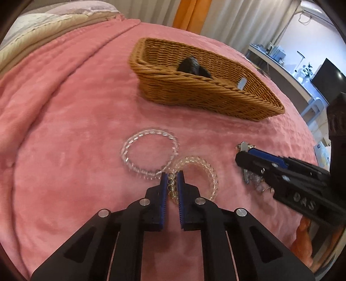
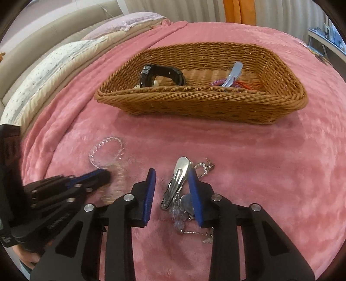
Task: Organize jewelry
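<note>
A brown wicker basket [image 1: 207, 95] [image 2: 201, 106] sits on the pink blanket, holding a black watch [image 2: 162, 74], a silver clip [image 2: 233, 72] and beads. My left gripper [image 1: 172, 176] is shut on a pale coiled bracelet [image 1: 207, 170]. A clear bead bracelet [image 1: 149, 151] [image 2: 106, 151] lies just beyond it. My right gripper [image 2: 172, 173] [image 1: 245, 155] is open around a silver hair clip [image 2: 178, 179], which lies on a small heap of chains and clear beads [image 2: 186, 214].
The pink blanket [image 1: 64, 129] covers the bed. Pillows [image 2: 54, 64] lie at the far left. An orange curtain [image 1: 192, 13] hangs behind. A desk with a dark monitor [image 1: 326, 80] stands to the right, beyond the bed edge.
</note>
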A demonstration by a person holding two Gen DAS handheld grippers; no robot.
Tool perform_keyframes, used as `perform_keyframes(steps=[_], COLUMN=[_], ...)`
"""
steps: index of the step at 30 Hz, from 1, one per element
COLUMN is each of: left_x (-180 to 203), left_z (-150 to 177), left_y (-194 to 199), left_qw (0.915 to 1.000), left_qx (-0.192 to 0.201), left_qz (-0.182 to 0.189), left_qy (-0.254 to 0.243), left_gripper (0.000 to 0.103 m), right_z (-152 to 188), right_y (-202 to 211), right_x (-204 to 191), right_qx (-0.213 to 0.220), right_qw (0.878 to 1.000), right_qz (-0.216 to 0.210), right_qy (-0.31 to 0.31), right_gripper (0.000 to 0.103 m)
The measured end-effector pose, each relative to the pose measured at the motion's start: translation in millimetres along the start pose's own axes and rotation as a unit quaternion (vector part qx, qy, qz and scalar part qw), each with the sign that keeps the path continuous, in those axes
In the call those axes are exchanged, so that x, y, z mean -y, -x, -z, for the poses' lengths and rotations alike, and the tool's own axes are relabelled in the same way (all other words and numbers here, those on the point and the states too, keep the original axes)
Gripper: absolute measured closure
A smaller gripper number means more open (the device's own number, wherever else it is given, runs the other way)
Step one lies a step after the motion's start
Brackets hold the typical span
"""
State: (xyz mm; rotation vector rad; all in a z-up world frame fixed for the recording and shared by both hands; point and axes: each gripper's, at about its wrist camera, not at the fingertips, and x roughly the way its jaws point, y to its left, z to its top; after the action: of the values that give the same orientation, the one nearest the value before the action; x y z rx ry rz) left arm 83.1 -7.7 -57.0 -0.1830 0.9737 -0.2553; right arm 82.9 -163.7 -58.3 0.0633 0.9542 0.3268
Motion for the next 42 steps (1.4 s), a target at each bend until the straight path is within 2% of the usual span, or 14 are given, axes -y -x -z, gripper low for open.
perform_keyframes(steps=[5, 8, 15, 20, 23, 25, 26, 28, 29, 30, 32, 34, 37, 42], left_x=[-19, -20, -19, -11, -3, 2, 3, 3, 3, 3, 3, 0, -3, 4], left_z=[7, 8, 16, 30, 39, 46, 47, 49, 50, 51, 54, 56, 57, 58], left_y=[10, 10, 21, 32, 35, 36, 37, 39, 39, 40, 43, 46, 52, 44], left_qw=[0.9999, 0.9999, 0.9997, 0.999, 0.9981, 0.9972, 0.9968, 0.9968, 0.9969, 0.9969, 0.9968, 0.9974, 0.9979, 0.9971], left_qx=[0.006, 0.01, 0.012, 0.01, 0.009, 0.009, 0.01, 0.011, 0.01, 0.01, 0.012, 0.013, 0.02, 0.016], left_qz=[0.007, 0.013, 0.019, 0.024, 0.022, 0.014, 0.011, 0.012, 0.015, 0.018, 0.012, 0.006, 0.003, -0.016], left_qy=[0.004, 0.004, -0.009, -0.037, -0.058, -0.073, -0.078, -0.079, -0.077, -0.077, -0.079, -0.071, -0.061, -0.072], left_gripper=[0.096, 0.096, 0.096, 0.096, 0.095, 0.094, 0.094, 0.089, 0.086, 0.082, 0.079, 0.068, 0.062, 0.062], right_z=[-10, -12, 20, 56, 67, 72, 73, 75, 75, 76, 78, 77, 74, 70], right_y=[-8, -11, 4, 28, 38, 41, 42, 42, 43, 45, 45, 44, 36, 29], right_x=[-9, -25, -43, -47, -39, -32, -30, -28, -31, -32, -36, -37, -39, -40], right_qx=[-0.012, -0.019, -0.022, -0.003, 0.004, 0.002, -0.001, 0.001, 0.01, 0.016, 0.018, 0.018, 0.016, 0.025], right_qw=[0.999, 0.998, 0.998, 0.996, 0.996, 0.997, 0.998, 0.998, 0.998, 0.998, 0.998, 0.998, 0.997, 0.996], right_qz=[0.034, 0.038, 0.008, 0.035, 0.048, 0.039, 0.032, 0.027, 0.031, 0.034, 0.035, 0.037, 0.052, 0.072], right_qy=[0.011, 0.042, 0.058, 0.086, 0.08, 0.067, 0.058, 0.049, 0.047, 0.052, 0.056, 0.055, 0.054, 0.047], right_gripper=[0.075, 0.092, 0.093, 0.093, 0.092, 0.091, 0.087, 0.068, 0.054, 0.053, 0.053, 0.053, 0.054, 0.073])
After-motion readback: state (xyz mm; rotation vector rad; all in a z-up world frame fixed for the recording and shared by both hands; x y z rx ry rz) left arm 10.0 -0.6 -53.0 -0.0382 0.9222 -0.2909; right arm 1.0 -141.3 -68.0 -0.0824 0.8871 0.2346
